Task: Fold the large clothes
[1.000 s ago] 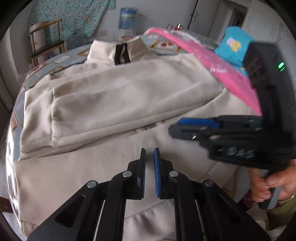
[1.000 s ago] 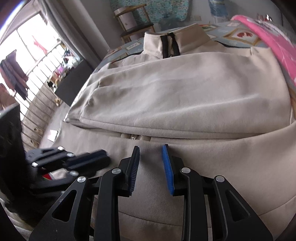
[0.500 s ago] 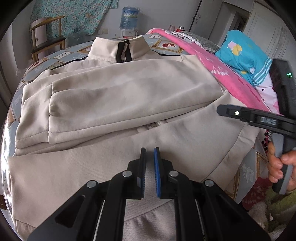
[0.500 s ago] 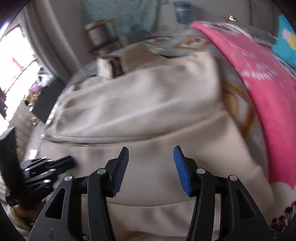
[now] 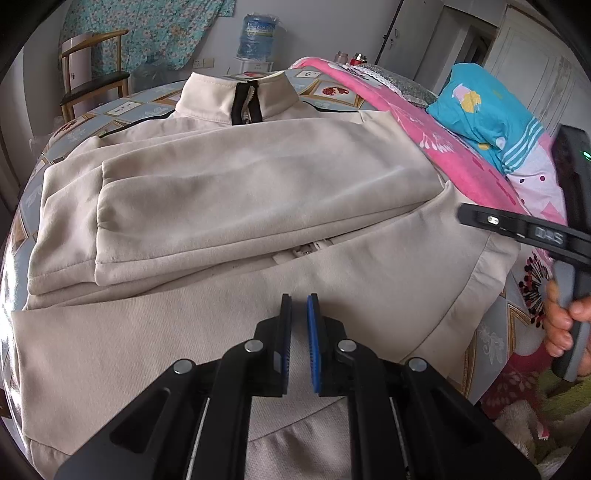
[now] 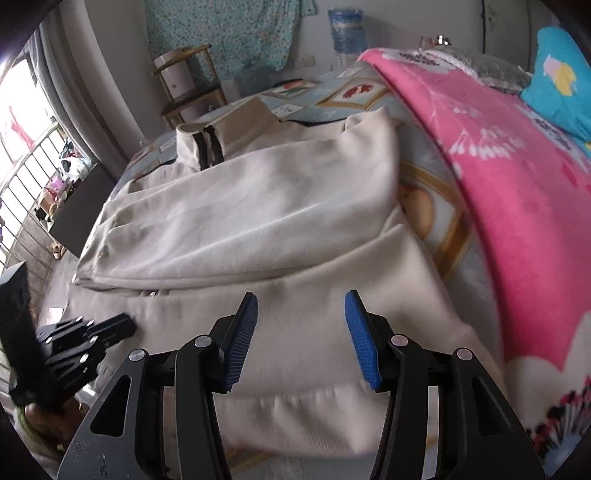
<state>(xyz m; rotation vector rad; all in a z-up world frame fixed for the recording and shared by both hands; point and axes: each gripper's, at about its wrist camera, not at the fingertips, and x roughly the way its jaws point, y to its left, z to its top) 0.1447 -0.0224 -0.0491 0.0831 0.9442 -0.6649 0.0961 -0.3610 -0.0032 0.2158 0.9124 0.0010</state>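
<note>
A beige zip-up jacket [image 5: 240, 192] lies flat on the bed with both sleeves folded across its chest; it also shows in the right wrist view [image 6: 258, 206]. Its collar with a dark zip [image 5: 246, 101] points to the far side. My left gripper [image 5: 298, 306] hovers over the jacket's lower middle, jaws nearly closed and holding nothing. My right gripper [image 6: 300, 314] is wide open and empty above the jacket's lower right part, close to the hem [image 6: 303, 402]. Each gripper shows in the other's view, the right one [image 5: 517, 229] and the left one [image 6: 96, 332].
A pink blanket [image 6: 498, 155] and a turquoise pillow [image 5: 484, 110] lie to the right of the jacket. The patterned bedsheet [image 6: 424, 206] shows between them. A wooden chair [image 5: 92, 77] and a water bottle [image 5: 255, 35] stand at the back.
My right gripper has swung from the jacket's middle out to its right side and opened wider. My left gripper has stayed over the lower middle, nearly closed.
</note>
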